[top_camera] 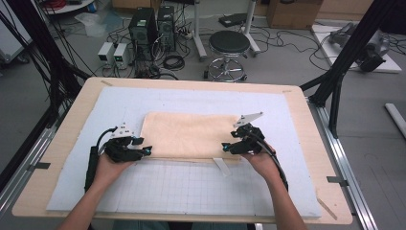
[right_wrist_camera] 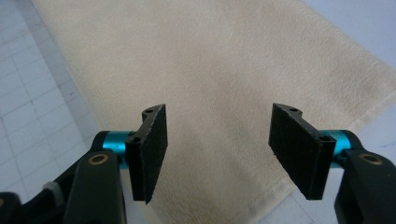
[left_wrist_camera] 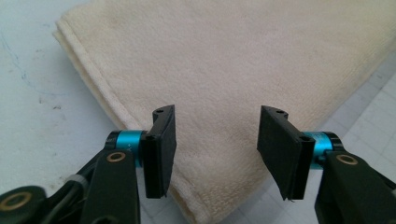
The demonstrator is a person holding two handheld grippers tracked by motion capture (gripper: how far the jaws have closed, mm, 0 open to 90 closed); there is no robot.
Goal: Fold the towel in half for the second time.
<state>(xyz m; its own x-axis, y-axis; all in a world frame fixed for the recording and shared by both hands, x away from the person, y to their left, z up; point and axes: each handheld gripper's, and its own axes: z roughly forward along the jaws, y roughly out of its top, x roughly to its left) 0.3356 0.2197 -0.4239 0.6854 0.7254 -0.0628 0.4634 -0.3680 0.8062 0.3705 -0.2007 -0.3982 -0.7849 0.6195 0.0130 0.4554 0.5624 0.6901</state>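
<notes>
- Two hands hold two grippers at the near side.
- Left gripper [top_camera: 146,151] is spread, pinching nothing.
- Right gripper [top_camera: 226,146] is spread too.
- One folded towel [top_camera: 191,134] lies between them on the mat [top_camera: 191,187].

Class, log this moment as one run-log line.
towel: folded, flat on mat | left gripper: open at near-left corner | right gripper: open at near-right corner | nothing held

The left gripper [top_camera: 143,151] and right gripper [top_camera: 229,146] are black, with cyan collars, brass-coloured pivots and ribbed pads. Black cables trail back. Forearms are bare, unsleeved.
</notes>
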